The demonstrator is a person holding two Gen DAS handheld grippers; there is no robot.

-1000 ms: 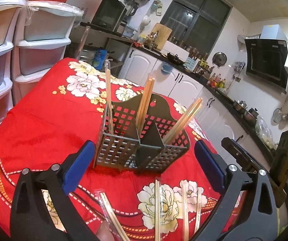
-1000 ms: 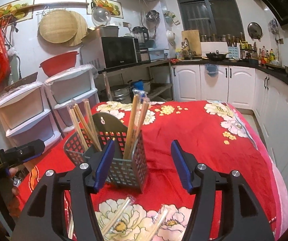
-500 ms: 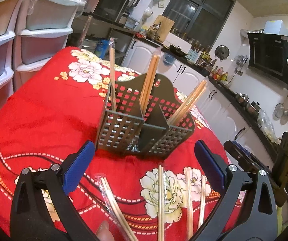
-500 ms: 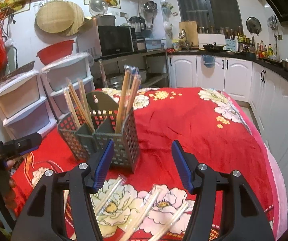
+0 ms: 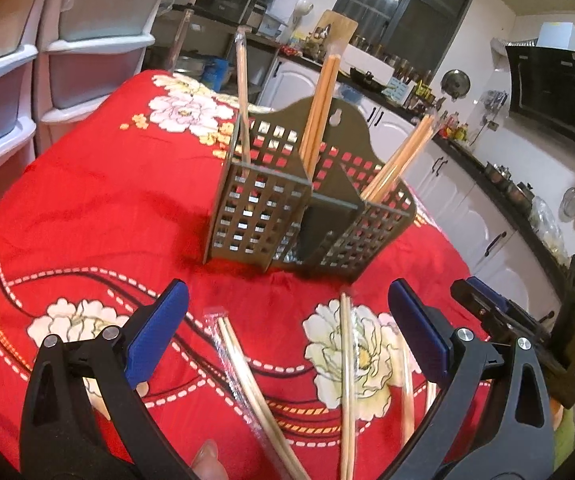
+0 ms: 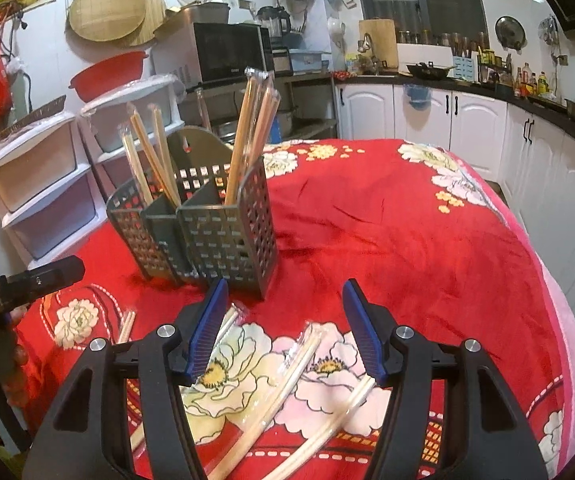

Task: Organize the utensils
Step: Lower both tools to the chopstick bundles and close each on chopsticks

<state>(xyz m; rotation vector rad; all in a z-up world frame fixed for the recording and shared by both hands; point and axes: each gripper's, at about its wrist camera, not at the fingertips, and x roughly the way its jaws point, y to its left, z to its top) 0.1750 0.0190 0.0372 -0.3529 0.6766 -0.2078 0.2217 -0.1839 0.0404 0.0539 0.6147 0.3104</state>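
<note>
Both tools are hovering over the loose wrapped chopsticks on the red flowered cloth of the table (image 5: 87, 208), and the left tool (image 5: 283, 332) is standing wide and released, nothing between its blue pads, while the right tool (image 6: 283, 328) is likewise spread and empty above a wrapped pair (image 6: 283, 372) lying just under it; the perforated holder (image 5: 307, 208) is sitting just beyond, already carrying chopsticks upright in its compartments. To do this pick well, I'd judge the right tool should be lining its pads across one wrapped pair only, well clear of its neighbours, and pinching near the middle so the slippery sleeve is not sliding out. Against the frames a second ago, both views are tilting further down: the holder is sitting higher in the picture, more of the loose pairs are showing, and both tools are dropping closer to the cloth, their spread unchanged
</note>
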